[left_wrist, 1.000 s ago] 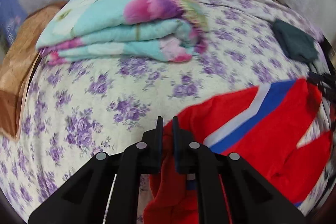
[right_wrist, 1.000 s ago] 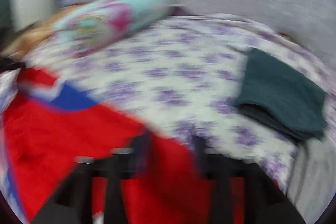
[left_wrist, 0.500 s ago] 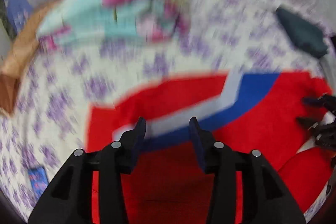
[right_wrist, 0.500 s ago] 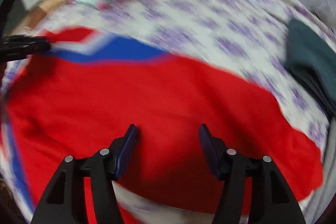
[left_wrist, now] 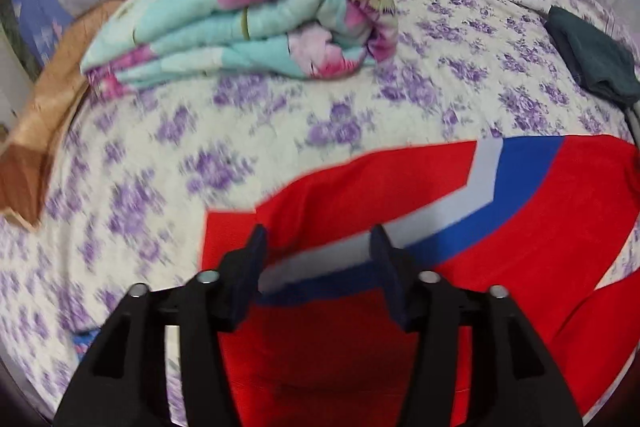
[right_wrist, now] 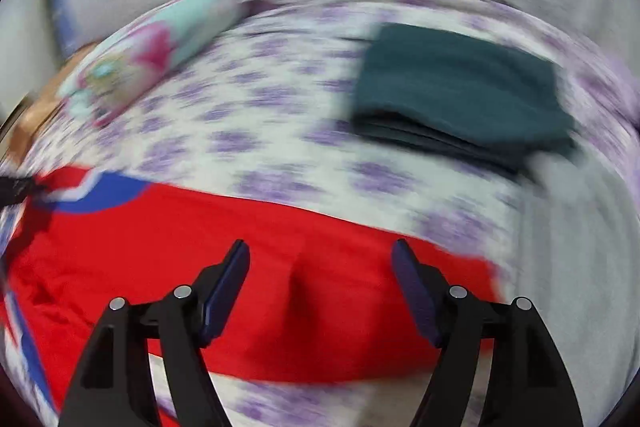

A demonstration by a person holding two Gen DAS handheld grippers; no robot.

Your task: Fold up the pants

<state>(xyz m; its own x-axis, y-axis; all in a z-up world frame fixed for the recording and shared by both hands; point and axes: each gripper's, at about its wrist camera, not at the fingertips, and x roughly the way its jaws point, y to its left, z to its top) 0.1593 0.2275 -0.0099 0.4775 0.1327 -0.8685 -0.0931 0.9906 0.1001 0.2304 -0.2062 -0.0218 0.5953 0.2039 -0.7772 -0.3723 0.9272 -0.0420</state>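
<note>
Red pants with a grey and blue stripe lie spread on the floral bed sheet. My left gripper hovers over the pants near their left end; its jaws are opening and nothing is pinched between them. In the right wrist view the red pants fill the lower middle, with a raised crease between my fingers. My right gripper is above that cloth, jaws opening wide, pads clear of the fabric. The left gripper's black tip shows at the far left edge.
A folded turquoise and pink floral quilt lies at the back of the bed. A folded dark green garment rests at the right side, also seen as the dark green garment. A tan cloth hangs at the left edge.
My left gripper let go of the red cloth it was pinching and its jaws spread apart. The pants dropped flat onto the sheet. The right gripper swung right and widened its jaws.
</note>
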